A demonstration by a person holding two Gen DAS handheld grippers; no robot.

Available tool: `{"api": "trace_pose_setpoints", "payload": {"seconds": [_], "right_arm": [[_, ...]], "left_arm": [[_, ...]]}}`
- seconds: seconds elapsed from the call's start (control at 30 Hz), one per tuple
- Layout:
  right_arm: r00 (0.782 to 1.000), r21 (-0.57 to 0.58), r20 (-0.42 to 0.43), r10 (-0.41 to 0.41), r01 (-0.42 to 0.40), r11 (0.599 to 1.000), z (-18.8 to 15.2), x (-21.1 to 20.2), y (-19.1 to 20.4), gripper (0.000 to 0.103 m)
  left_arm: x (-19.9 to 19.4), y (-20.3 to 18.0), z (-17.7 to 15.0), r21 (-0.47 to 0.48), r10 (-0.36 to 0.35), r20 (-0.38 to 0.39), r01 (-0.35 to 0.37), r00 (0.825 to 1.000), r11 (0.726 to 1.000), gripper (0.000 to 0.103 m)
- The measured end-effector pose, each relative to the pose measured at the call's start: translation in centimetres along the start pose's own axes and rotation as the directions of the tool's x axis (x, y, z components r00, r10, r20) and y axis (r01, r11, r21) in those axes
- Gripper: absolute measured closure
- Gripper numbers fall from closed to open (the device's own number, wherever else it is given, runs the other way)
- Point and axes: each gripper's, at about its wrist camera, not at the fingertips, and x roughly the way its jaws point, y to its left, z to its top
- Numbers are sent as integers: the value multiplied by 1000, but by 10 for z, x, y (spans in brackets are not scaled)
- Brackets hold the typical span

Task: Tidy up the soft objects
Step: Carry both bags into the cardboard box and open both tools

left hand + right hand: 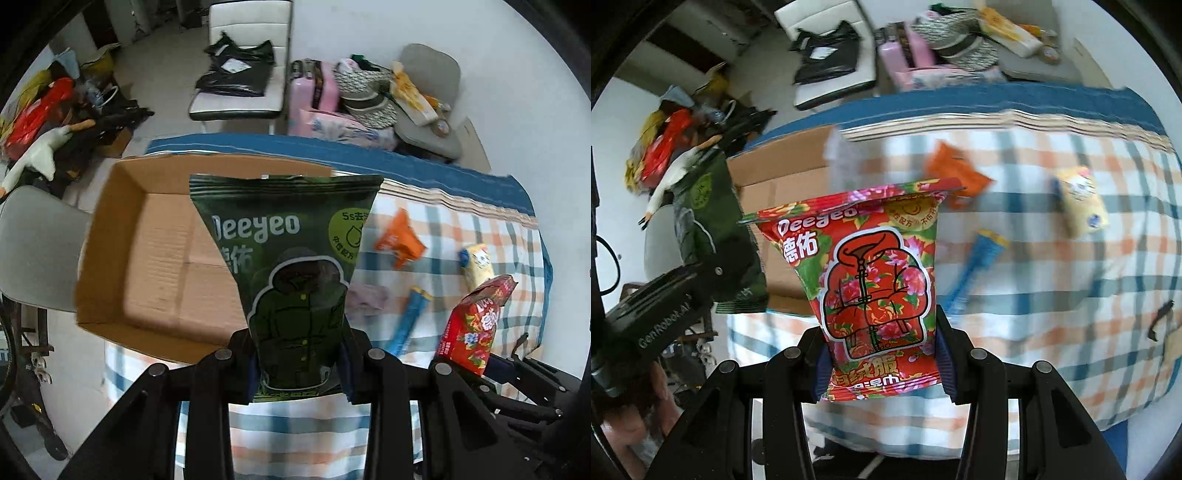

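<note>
On the left a shallow cardboard box was seen lying open on the checked tablecloth, its near left corner overhanging the table edge, presumably set there as the place where the soft packs are to be gathered; its floor appeared bare, so open room for dropping things was judged ample. Just right of the box's middle, the green wipes pack was held upright by its lower end in the left gripper, whose jaws were closed narrowly on it, the pack raised above the box's near wall and likely being carried toward the opening. Further right, the red floral wipes pack was clamped the same way, by its bottom seam, in the right gripper, held off the cloth and near the box's right side; the low grip was judged to leave each pack free to fall cleanly once released. On the cloth to the right, well apart from one another, an orange sachet, a blue tube-shaped pack and a yellow pack were left lying, with bare cloth between them for an approach, the yellow one nearest the table's right edge
</note>
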Motion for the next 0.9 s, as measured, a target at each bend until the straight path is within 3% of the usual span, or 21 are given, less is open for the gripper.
{"api": "trace_pose_setpoints", "payload": {"seconds": [0.17, 0.37, 0.57, 0.9], "right_arm": [[1000, -11, -28, -14, 14, 1000, 23, 35, 65, 54], [997, 35, -58, -41, 43, 998, 58, 83, 107, 54], [993, 76, -93, -73, 80, 994, 96, 128, 120, 54], [977, 115, -161, -141, 160, 980, 135, 179, 104, 53]], "left_arm": [[17, 54, 23, -29, -14, -49, 12, 999, 1000, 73], [61, 96, 58, -47, -50, -143, 44, 989, 998, 73], [109, 110, 88, -34, -92, -231, 87, 969, 996, 73], [163, 104, 112, 1, -110, -304, 116, 946, 993, 72]]}}
